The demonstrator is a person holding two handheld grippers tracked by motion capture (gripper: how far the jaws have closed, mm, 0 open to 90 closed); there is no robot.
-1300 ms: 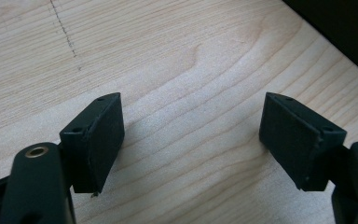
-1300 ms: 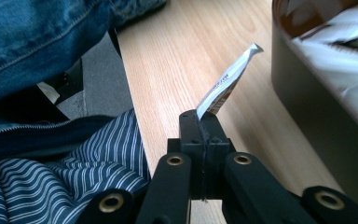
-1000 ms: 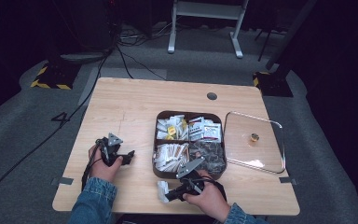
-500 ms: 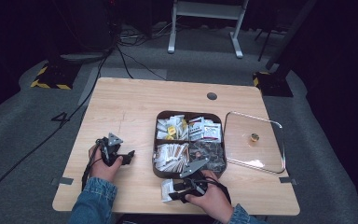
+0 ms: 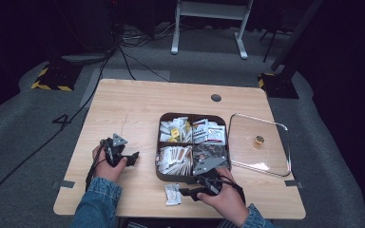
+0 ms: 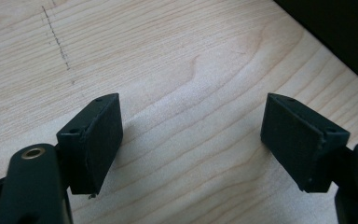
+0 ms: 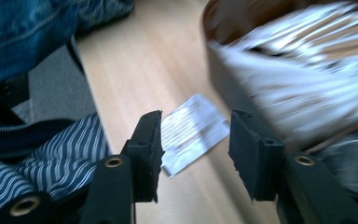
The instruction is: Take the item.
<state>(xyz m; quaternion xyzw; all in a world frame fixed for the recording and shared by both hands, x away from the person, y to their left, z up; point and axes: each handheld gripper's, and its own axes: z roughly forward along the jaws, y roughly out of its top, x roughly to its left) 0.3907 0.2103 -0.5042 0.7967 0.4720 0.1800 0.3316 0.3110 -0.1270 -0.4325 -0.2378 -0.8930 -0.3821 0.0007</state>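
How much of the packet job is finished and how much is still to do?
Done: the clear lid is off and lies to the right of the brown box, and one white packet lies flat on the table in front of the box.
In hand: nothing. The right gripper has just been opening, above that packet with nothing between its jaws. The left gripper is open over bare wood.
Left: many packets remain in the box.
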